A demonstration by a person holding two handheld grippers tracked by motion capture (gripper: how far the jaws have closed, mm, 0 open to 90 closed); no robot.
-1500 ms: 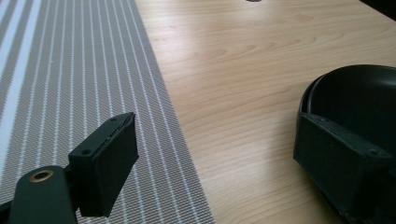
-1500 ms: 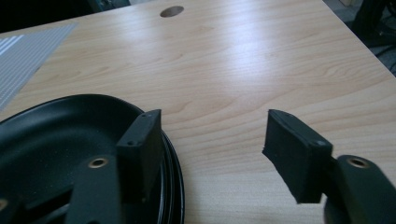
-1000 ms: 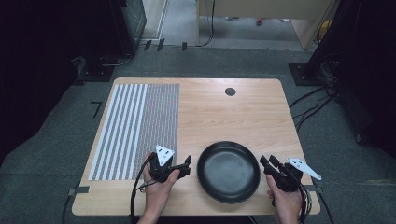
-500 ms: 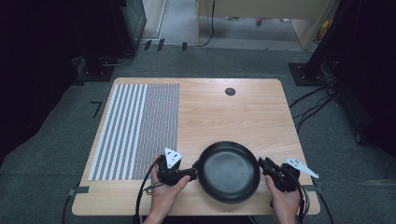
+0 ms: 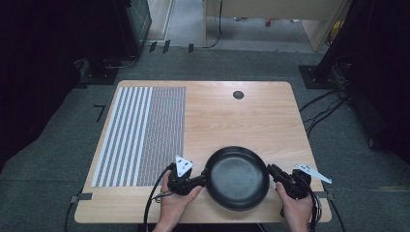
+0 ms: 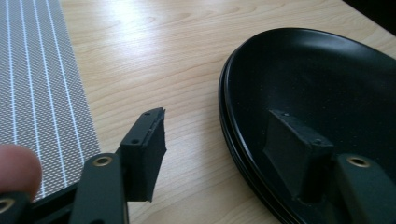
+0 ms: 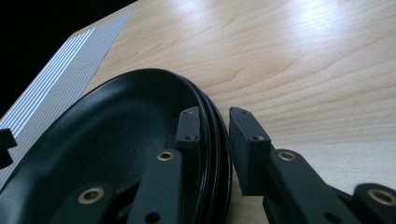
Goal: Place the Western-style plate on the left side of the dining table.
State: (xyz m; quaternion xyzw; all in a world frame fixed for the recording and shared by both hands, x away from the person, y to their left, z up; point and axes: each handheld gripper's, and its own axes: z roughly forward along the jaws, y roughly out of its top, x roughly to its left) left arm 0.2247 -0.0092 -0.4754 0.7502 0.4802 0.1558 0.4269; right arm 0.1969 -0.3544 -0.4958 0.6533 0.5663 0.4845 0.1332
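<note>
Both grippers have closed in: left gripper (image 6: 224, 154) and right gripper (image 7: 212, 135) are straddling the black pan's (image 5: 237, 176) rim, jaws wide.

My workplace: lab or recording studio, not home. Bare wooden table (image 5: 232, 121) on grey carpet (image 5: 53, 145), black curtains (image 5: 43, 63) both sides, cables (image 5: 319, 108) across floor, striped calibration mat (image 5: 142, 135) on tabletop.
</note>
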